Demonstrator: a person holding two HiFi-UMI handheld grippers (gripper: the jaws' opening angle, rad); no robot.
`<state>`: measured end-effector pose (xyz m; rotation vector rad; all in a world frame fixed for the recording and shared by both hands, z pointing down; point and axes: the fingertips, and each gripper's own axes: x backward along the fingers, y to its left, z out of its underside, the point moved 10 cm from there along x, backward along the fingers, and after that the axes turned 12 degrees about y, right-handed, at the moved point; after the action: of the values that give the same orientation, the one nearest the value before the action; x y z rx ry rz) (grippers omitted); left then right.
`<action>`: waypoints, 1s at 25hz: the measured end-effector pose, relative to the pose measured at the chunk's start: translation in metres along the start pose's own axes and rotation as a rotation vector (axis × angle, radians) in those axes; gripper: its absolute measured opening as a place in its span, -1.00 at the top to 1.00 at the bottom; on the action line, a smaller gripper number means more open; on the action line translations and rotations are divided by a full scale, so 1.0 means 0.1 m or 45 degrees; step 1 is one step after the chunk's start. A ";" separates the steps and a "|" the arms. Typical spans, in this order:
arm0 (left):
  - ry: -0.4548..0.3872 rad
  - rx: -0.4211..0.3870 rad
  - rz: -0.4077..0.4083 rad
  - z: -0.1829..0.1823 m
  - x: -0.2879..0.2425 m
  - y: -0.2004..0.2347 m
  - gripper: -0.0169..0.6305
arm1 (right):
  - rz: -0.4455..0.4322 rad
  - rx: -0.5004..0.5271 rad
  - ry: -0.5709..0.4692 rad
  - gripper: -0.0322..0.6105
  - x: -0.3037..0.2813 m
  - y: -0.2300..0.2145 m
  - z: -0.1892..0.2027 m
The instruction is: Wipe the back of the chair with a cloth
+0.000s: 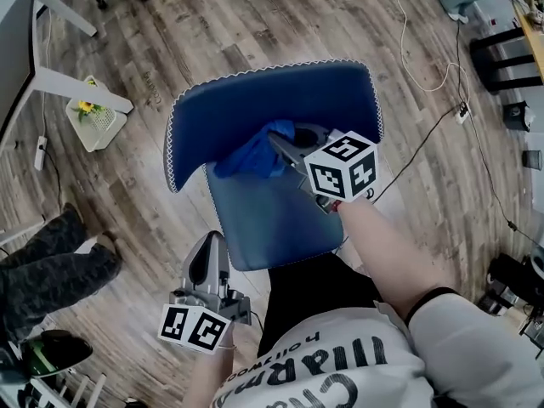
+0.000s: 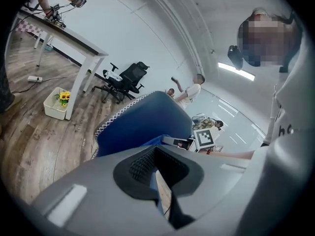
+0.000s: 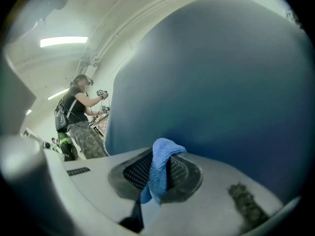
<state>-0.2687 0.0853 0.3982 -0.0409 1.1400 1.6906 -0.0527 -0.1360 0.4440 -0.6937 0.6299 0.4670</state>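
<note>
A blue chair stands below me, its curved backrest [image 1: 272,100] rising behind the seat [image 1: 272,223]. My right gripper [image 1: 285,147] is shut on a blue cloth [image 1: 253,155], and the cloth rests against the inner face of the backrest. In the right gripper view the cloth [image 3: 162,154] bulges out between the closed jaws of the right gripper [image 3: 158,175], and the backrest [image 3: 221,82] fills the view just ahead. My left gripper [image 1: 206,252] hangs beside the seat's front left corner, shut and holding nothing. The left gripper [image 2: 156,165] looks toward the backrest [image 2: 142,122].
White table legs [image 1: 76,83] and a white basket with yellow flowers [image 1: 93,121] stand at the left. A person's legs [image 1: 51,262] are at the lower left. Cables [image 1: 425,75] run over the wooden floor at the right. A black office chair [image 2: 125,80] stands far off.
</note>
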 end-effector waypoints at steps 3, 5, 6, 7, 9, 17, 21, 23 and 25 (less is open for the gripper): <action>0.031 -0.022 0.034 0.03 -0.13 -0.12 0.92 | 0.085 -0.108 -0.067 0.79 0.32 -0.28 0.11; 0.050 -0.037 0.059 0.06 -0.20 -0.23 0.92 | 0.140 -0.166 -0.111 0.79 0.56 -0.44 0.18; 0.057 -0.044 0.071 0.07 -0.23 -0.29 0.92 | 0.164 -0.184 -0.127 0.79 0.67 -0.51 0.20; 0.060 -0.050 0.082 0.08 -0.26 -0.34 0.92 | 0.185 -0.194 -0.138 0.79 0.77 -0.56 0.23; 0.063 -0.060 0.099 0.11 -0.28 -0.44 0.92 | 0.227 -0.189 -0.142 0.79 0.93 -0.62 0.28; 0.030 -0.050 0.063 0.23 -0.19 -0.52 0.92 | 0.308 -0.189 -0.170 0.79 1.15 -0.68 0.37; 0.014 -0.020 0.046 0.32 -0.12 -0.51 0.92 | 0.255 -0.218 -0.138 0.79 0.95 -0.60 0.34; 0.004 -0.005 0.036 0.35 -0.06 -0.47 0.92 | 0.203 -0.215 -0.100 0.79 0.76 -0.50 0.30; -0.008 0.017 0.017 0.38 0.00 -0.41 0.92 | 0.139 -0.198 -0.062 0.79 0.53 -0.35 0.26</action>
<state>-0.2200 0.1121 0.3925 -0.0197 1.1491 1.6939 0.0160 -0.1318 0.4396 -0.7956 0.5918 0.6373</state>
